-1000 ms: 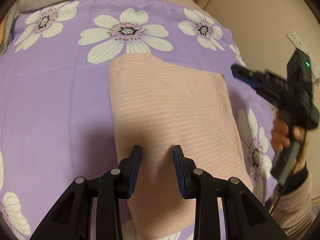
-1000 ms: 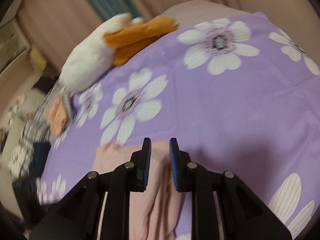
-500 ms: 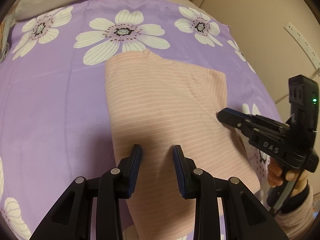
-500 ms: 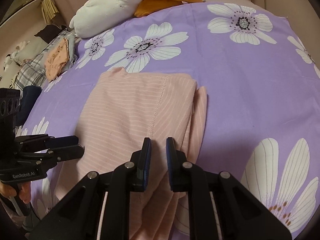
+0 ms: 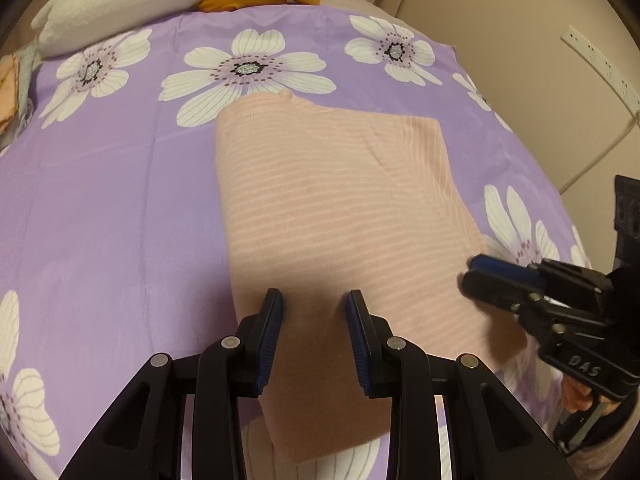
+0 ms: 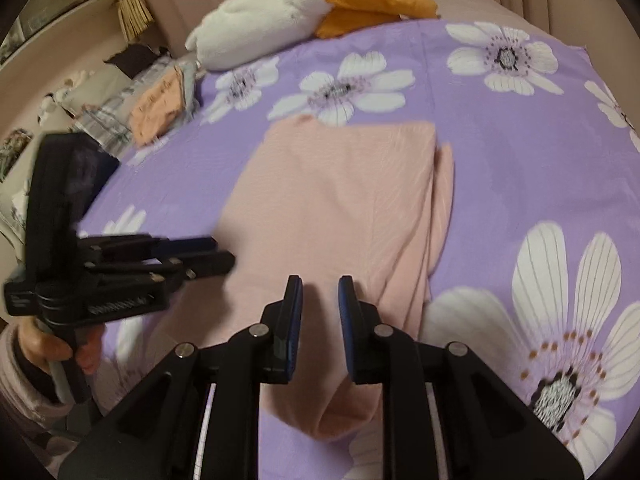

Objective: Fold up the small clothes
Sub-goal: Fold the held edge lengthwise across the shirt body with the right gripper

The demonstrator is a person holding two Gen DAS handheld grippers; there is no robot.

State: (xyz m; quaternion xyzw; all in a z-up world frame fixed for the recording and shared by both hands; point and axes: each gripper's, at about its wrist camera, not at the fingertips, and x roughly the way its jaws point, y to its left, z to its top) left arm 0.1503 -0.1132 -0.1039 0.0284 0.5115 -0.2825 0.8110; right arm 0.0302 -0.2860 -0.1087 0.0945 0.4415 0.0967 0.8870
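Observation:
A pink striped garment lies folded lengthwise on the purple flowered sheet; it also shows in the right wrist view, with a lower layer sticking out along its right edge. My left gripper is open and empty, just above the garment's near part. My right gripper is open a little and empty, over the garment's near end. Each gripper shows in the other's view: the right gripper at the garment's right edge, the left gripper at its left edge.
A white and orange plush toy lies at the far end of the bed. A stack of folded clothes sits at the far left. A wall with a white cable is to the right of the bed.
My right gripper swung from pointing up the bed down to the garment's near right edge and opened slightly. My left gripper stayed open and shifted little.

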